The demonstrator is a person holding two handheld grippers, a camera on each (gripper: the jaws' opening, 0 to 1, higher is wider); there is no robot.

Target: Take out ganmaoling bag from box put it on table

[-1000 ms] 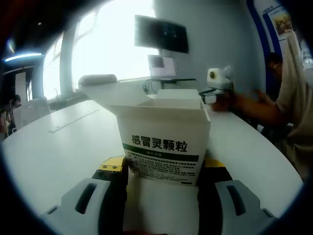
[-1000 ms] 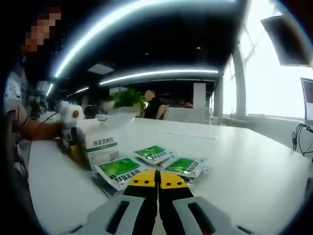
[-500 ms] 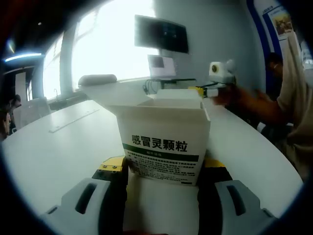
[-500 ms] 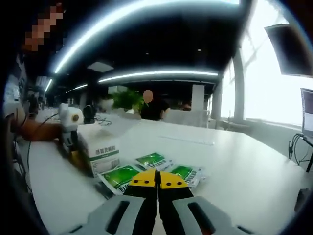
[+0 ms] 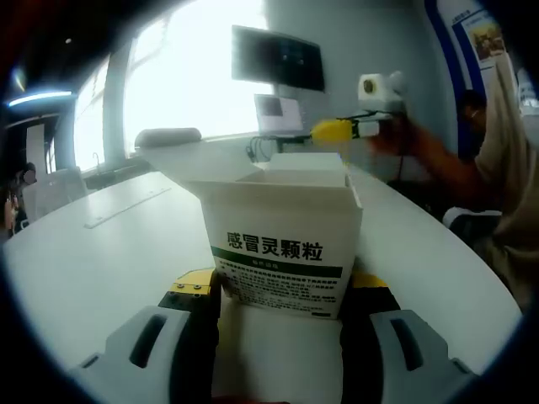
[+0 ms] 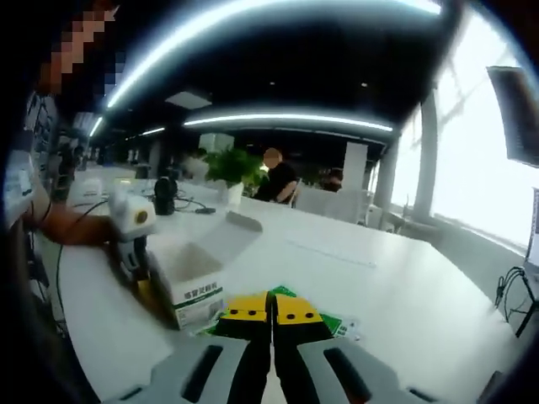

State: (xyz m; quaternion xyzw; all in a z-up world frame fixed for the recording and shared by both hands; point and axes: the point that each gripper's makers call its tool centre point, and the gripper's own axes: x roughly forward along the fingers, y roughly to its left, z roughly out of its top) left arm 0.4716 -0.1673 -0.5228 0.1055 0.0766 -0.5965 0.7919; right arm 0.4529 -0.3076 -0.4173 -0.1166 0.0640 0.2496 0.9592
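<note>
The ganmaoling box (image 5: 282, 240) stands upright on the white desk (image 5: 93, 252), top flap thrown open, and the left claw (image 5: 282, 307) has it clamped between its two jaws, one pressed to each side of the carton. Over in the right gripper view the same box (image 6: 189, 282) sits with its open mouth facing up, and there's the left claw (image 6: 139, 269) hugging it from the far side, a hand (image 6: 80, 227) behind it. What lies inside the box cannot be made out from here. Green ganmaoling bags (image 6: 333, 324) are lying flat on the desk (image 6: 404, 286), just beside the box and right in front of the right claw (image 6: 271, 310), partly hidden by its yellow tips. That right claw is clenched, jaws pressed together with nothing between them. From the left gripper view you catch the right claw (image 5: 333, 130) up in the air beyond the box, above its open top, held out by the person's arm (image 5: 438, 164). Behind it, a dark monitor (image 5: 278, 57) hangs on the wall next to a bright window (image 5: 194, 76).
</note>
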